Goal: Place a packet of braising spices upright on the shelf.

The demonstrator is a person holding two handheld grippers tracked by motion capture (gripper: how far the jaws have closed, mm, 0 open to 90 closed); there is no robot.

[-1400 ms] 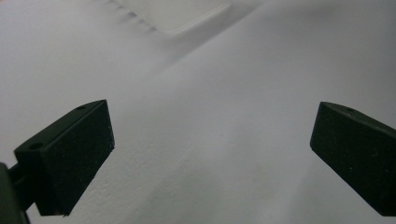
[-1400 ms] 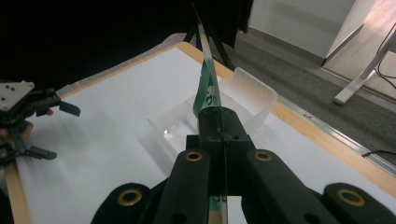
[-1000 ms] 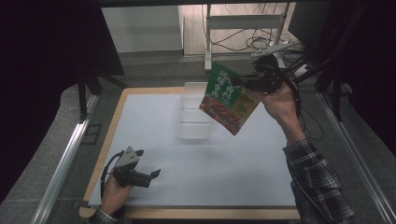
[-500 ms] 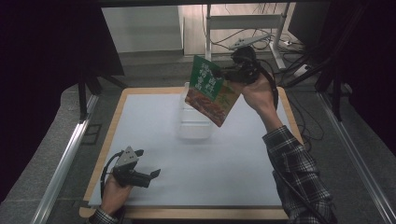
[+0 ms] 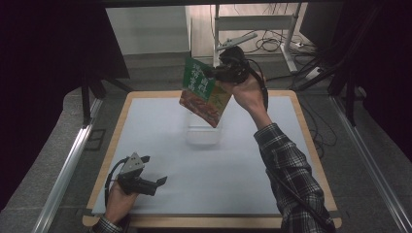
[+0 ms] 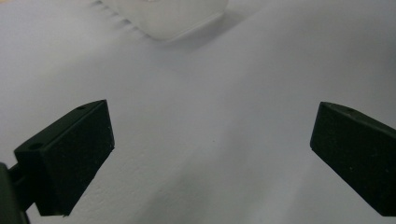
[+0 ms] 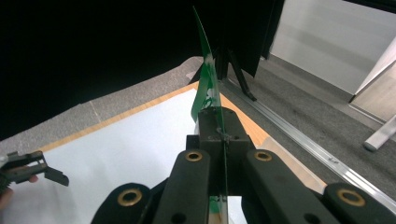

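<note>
Cables (image 5: pixel 272 44) beyond the table (image 5: pixel 301 111) — metal stand (image 5: pixel 252 22)

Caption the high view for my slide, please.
Right tongs hold a green packet above a clear box.

Bright white tabletop, dark surroundings, soft close-up focus.

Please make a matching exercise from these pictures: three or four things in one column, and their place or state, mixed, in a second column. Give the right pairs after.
Things
1. green packet
2. clear container
3. left gripper
4. right gripper

Place or state
A. low at the near left corner, jaws open
B. standing on the white table, mid-table
C. raised, jaws shut on an edge
D. held in the air above the container

Pairs: 1-D, 2-B, 3-A, 4-C
</note>
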